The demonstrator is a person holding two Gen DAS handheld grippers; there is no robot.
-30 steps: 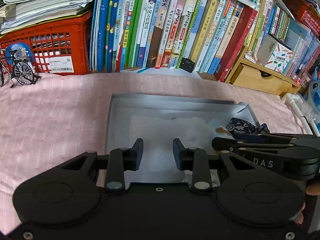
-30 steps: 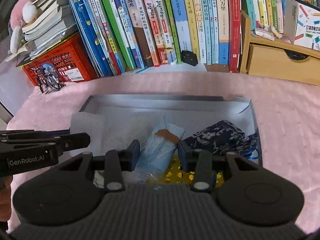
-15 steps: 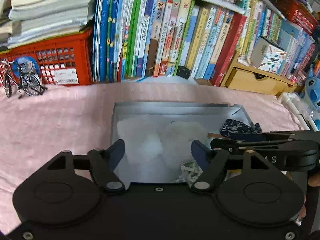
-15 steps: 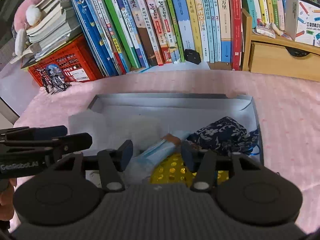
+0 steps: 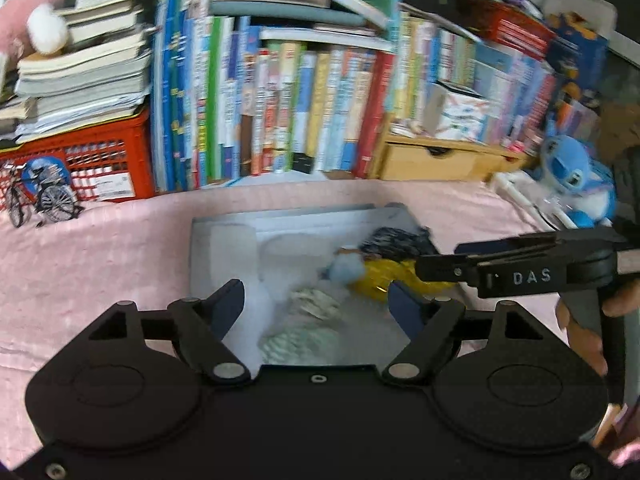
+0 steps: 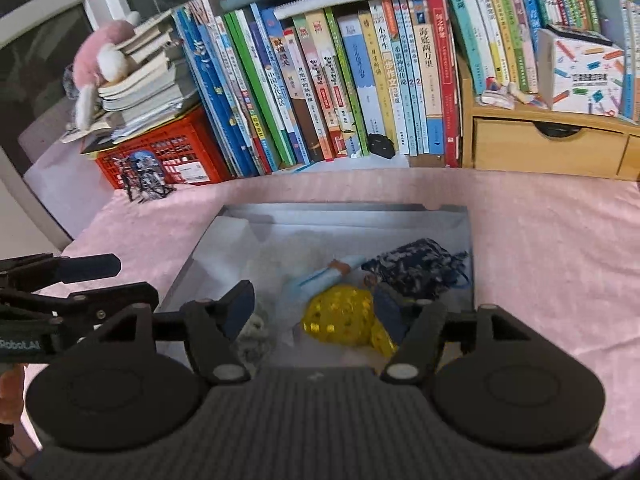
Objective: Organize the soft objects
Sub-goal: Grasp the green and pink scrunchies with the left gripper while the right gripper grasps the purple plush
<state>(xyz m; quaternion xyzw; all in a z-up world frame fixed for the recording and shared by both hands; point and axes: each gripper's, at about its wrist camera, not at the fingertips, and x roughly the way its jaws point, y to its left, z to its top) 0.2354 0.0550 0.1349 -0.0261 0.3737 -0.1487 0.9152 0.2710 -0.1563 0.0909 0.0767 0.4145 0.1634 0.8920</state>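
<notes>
The jaws of the left gripper (image 5: 316, 300) are seen spread wide and are opening; nothing is pressed between them, and a crumpled pale green-and-white cloth (image 5: 304, 332) lies beneath the gap. The jaws of the right gripper (image 6: 314, 306) are likewise wide and opening, with no object gripped; a round yellow mesh pouch with gold dots (image 6: 340, 320) is seen below and between them, untouched as far as can be told.

Both grippers are held above a shallow grey cardboard box (image 6: 344, 214), which is lined with white paper. Inside it, beside the yellow pouch, a light blue fabric piece with a brown patch (image 6: 324, 276) is laid, and a dark blue floral drawstring bag (image 6: 416, 266) rests toward the right wall. A whitish knitted item (image 6: 256, 332) is partly hidden behind the right gripper's left finger.

The box is set on a surface covered with a pink cloth (image 6: 552, 248). Behind it, a row of upright books (image 6: 344, 88) is lined up, flanked by a red plastic crate (image 6: 168, 160) with a small model bicycle (image 5: 38, 200) before it, and a wooden drawer unit (image 6: 548, 148). A blue plush toy (image 5: 576, 180) is seen at the far right of the left view, which is blurred.
</notes>
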